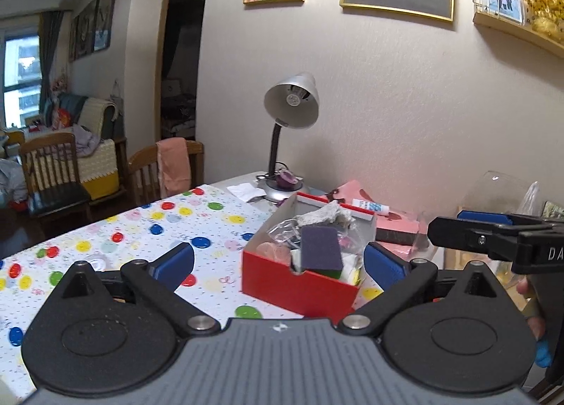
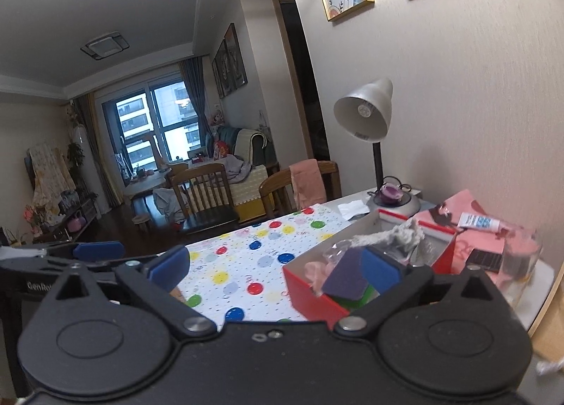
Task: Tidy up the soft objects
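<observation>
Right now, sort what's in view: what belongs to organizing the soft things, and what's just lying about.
Part of the job:
red box
purple sponge standing in it
grey rag at the back of it
both grippers, left and right, jaws open and empty

Lying about:
desk lamp
pink book
small tube on the book

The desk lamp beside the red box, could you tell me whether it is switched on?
No, the desk lamp is off: its silver shade shows a dark, unlit socket above the red box.
</observation>
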Demonstrator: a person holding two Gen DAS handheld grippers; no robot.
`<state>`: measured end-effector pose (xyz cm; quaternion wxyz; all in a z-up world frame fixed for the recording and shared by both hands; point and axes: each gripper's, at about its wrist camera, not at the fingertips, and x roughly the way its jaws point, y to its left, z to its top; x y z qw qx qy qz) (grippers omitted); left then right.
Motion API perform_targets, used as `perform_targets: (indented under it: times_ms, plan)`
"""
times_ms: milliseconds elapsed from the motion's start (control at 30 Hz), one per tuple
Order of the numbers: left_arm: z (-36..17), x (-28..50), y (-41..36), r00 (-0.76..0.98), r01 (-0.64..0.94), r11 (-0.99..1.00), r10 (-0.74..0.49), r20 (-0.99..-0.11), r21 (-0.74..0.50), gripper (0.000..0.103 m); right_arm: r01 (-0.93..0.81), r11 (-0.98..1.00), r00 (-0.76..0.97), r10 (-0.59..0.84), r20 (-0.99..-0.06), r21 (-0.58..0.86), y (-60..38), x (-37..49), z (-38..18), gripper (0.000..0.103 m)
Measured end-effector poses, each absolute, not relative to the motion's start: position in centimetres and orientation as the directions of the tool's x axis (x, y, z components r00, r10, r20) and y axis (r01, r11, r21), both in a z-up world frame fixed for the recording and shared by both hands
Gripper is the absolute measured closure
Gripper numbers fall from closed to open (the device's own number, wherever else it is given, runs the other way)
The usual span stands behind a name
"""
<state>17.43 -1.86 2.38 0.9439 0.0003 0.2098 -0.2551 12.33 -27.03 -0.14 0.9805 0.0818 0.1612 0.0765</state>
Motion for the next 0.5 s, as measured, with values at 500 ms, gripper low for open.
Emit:
perform_targets:
  times_ms: [500]
  plan:
    - [1.2, 15.5, 1.8, 0.839, 0.350, 0.926, -0.376, -0.393, -0.140, 0.000, -0.148, 0.978, 0.940, 0.184, -0.287, 0.144, -23.4, 11.4, -1.4, 0.000]
